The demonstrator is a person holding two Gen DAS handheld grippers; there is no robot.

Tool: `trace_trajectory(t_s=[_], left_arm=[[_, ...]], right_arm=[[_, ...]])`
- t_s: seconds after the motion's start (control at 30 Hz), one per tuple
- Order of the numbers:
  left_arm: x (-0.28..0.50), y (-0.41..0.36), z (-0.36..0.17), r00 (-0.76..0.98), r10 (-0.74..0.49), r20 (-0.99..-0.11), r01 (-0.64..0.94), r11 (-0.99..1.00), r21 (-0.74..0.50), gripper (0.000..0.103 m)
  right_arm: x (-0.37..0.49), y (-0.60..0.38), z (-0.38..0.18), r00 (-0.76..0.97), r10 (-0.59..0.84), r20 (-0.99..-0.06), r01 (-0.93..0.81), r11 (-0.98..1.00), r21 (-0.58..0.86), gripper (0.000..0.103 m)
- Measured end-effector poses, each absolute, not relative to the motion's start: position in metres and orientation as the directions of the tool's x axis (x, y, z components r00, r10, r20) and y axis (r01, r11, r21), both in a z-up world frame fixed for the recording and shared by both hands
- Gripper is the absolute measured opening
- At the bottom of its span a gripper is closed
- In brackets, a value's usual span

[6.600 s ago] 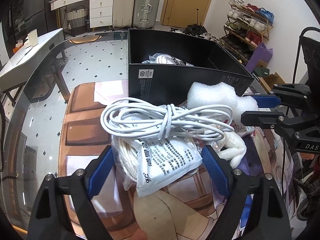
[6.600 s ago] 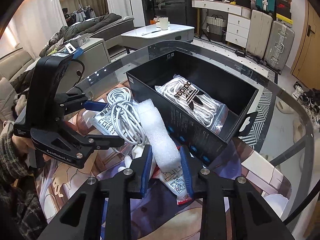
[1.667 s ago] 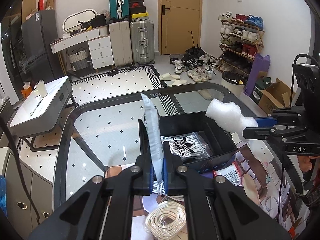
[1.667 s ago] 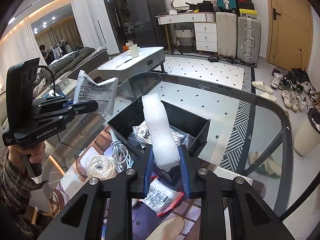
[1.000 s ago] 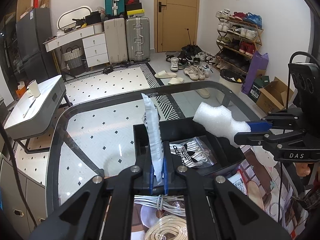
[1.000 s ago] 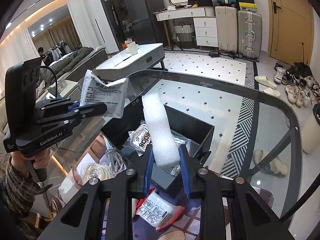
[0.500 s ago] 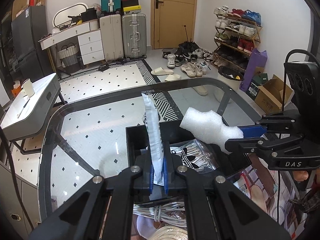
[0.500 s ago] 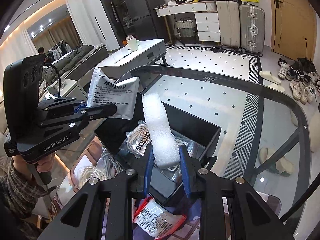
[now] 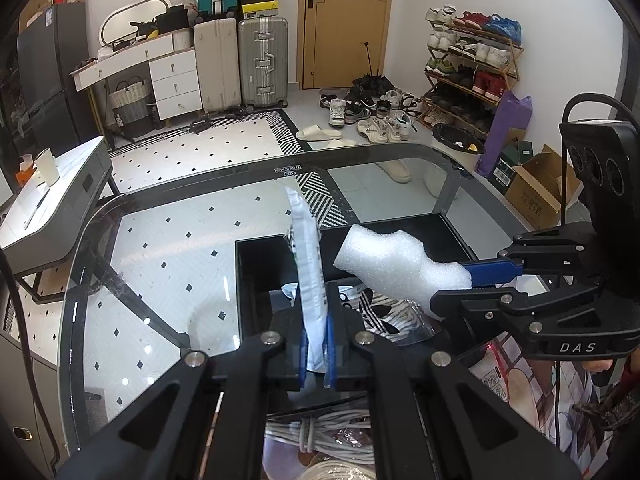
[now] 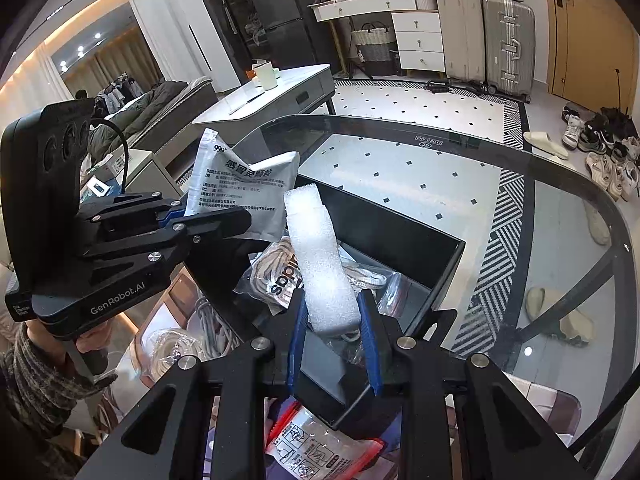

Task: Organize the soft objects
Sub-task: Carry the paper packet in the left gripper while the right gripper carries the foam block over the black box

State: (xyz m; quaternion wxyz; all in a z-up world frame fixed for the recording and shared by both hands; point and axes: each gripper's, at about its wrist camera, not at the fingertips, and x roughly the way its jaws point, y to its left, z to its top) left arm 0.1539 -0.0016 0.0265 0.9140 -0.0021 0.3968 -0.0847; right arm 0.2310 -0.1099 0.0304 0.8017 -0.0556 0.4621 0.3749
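My left gripper [image 9: 316,344] [image 10: 176,216] is shut on a flat white printed pouch [image 9: 308,272] [image 10: 244,184], held edge-on above the near wall of the open black box [image 9: 256,276] [image 10: 440,264]. My right gripper [image 10: 332,332] [image 9: 468,280] is shut on a white foam block [image 10: 320,264] [image 9: 392,264], which hangs over the box's inside. A clear bag of white cord with an adidas logo [image 9: 380,312] [image 10: 276,276] lies in the box.
The box stands on a glass table [image 9: 160,248] [image 10: 500,184]. Near the box lie a coil of white cable [image 9: 320,432] [image 10: 208,328], a bagged cord coil [image 10: 168,344] and a red-edged pouch [image 10: 320,448]. A person's hand and sleeve [image 10: 44,376] hold the left gripper.
Both grippers have sunk and moved in over the box, carrying the pouch and the foam block. The box looks nearer and larger in both views.
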Motion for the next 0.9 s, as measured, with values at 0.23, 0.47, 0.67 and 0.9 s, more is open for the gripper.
trace_trajectory(t_s=[0.23,0.47,0.67,0.9], left_arm=[[0.156,-0.006,0.018,0.644,-0.176,-0.745,0.164,0.982,-0.091,0.004],[0.148,-0.008,0.010,0.620,-0.166,-0.767,0.156,0.984,-0.087,0.004],[0.142,-0.010,0.005,0.605,-0.164,-0.779,0.146,0.985,-0.095,0.004],[0.136,-0.011,0.004,0.592,-0.177,-0.786,0.138,0.984,-0.117,0.004]], right_arm=[[0.230,-0.109,0.027,0.280,0.554,-0.784,-0.658,0.706,0.264,0.026],[0.226,-0.111,0.026,0.275,0.562,-0.780,-0.659,0.701,0.272,0.026],[0.226,-0.113,0.026,0.272,0.566,-0.778,-0.662,0.697,0.275,0.026],[0.223,-0.116,0.024,0.269,0.569,-0.777,-0.665,0.693,0.278,0.026]])
